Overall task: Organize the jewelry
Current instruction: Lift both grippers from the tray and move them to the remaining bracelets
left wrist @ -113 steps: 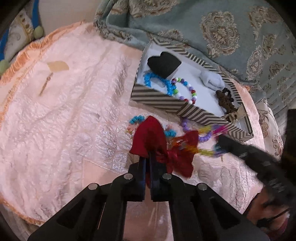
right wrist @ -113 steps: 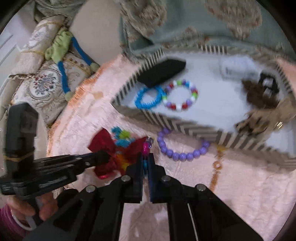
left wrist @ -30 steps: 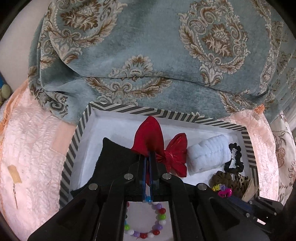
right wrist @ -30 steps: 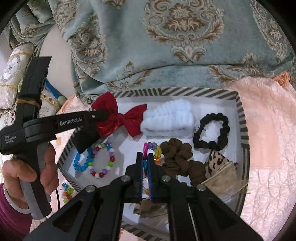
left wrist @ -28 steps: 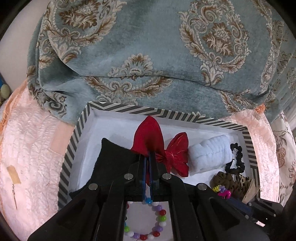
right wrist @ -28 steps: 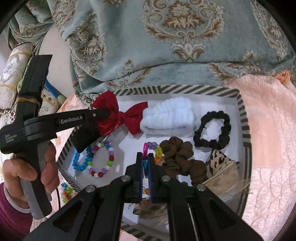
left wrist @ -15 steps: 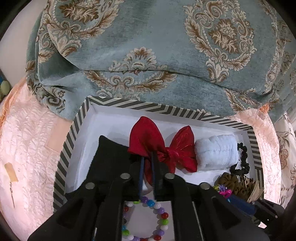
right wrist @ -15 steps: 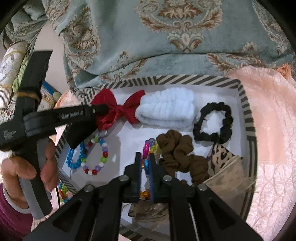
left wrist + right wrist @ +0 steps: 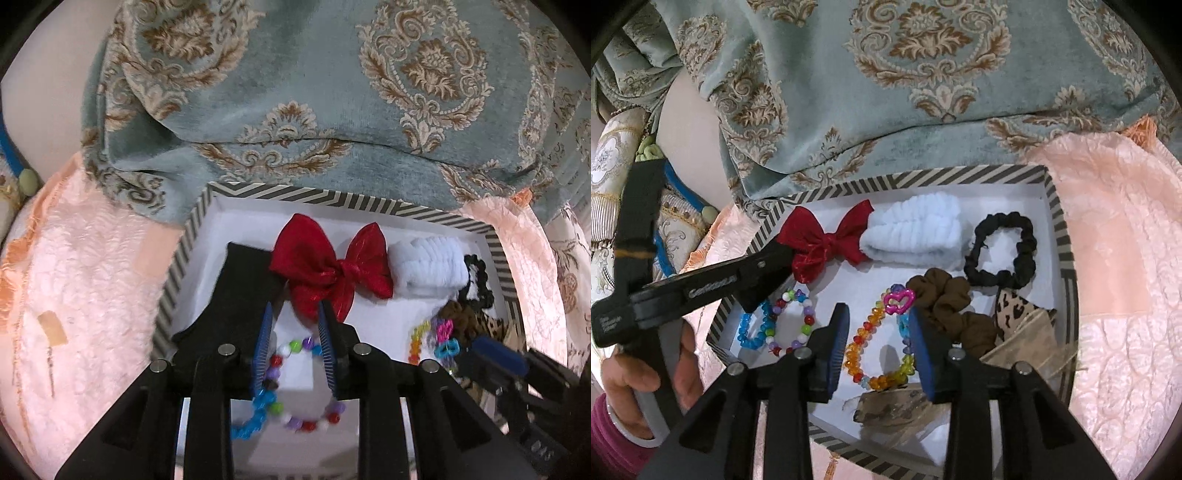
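A striped box lies on a pink cloth. In it a red bow rests on the white floor. My left gripper has its jaws opening; the bow's lower lobe lies just past the fingertips, unpressed. In the right wrist view a rainbow bead bracelet with a pink heart lies flat on the box floor. My right gripper straddles the bracelet with its jaws opening and both pads clear of the beads. The left gripper shows there too, beside the red bow, held by a hand.
The box also holds a white fluffy band, a black scrunchie, a brown scrunchie, a leopard-print piece, a black pad and two bead bracelets. A patterned blue-green cushion rises behind the box.
Both grippers' jaws have parted. The red bow left the left gripper and lies in the box; the rainbow bracelet dropped from the right gripper onto the box floor. The left gripper drew back slightly.
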{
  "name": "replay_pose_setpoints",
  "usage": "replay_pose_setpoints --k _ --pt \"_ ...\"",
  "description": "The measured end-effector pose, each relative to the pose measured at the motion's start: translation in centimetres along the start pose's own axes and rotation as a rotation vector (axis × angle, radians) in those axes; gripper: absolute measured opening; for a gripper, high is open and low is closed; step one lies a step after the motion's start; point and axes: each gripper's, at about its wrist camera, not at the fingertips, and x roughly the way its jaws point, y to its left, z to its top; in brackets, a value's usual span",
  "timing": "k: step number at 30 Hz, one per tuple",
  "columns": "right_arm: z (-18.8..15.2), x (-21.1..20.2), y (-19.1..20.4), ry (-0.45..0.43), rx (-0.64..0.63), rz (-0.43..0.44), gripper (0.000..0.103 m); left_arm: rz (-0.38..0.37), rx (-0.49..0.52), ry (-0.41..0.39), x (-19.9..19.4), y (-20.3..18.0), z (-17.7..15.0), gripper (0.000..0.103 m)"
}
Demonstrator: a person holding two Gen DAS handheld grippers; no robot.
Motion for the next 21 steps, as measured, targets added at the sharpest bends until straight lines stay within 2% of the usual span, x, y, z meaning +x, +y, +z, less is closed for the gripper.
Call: replay_pose_setpoints --k 5,18,21 --pt "-0.4 -0.6 0.8 -0.026 -0.033 0.013 0.034 0.033 0.023 -0.029 -2.3 0.6 -1.4 0.009" --pt "-2.4 -2.6 3.8 -0.035 -0.117 0.031 0.034 0.023 -0.012 -0.052 -8.0 2.9 -5.2 0.010" --pt "-3.1 -3.9 4.6 -0.035 -0.120 0.060 0.034 0.040 -0.012 -0.064 -9.5 3.6 -6.4 0.010"
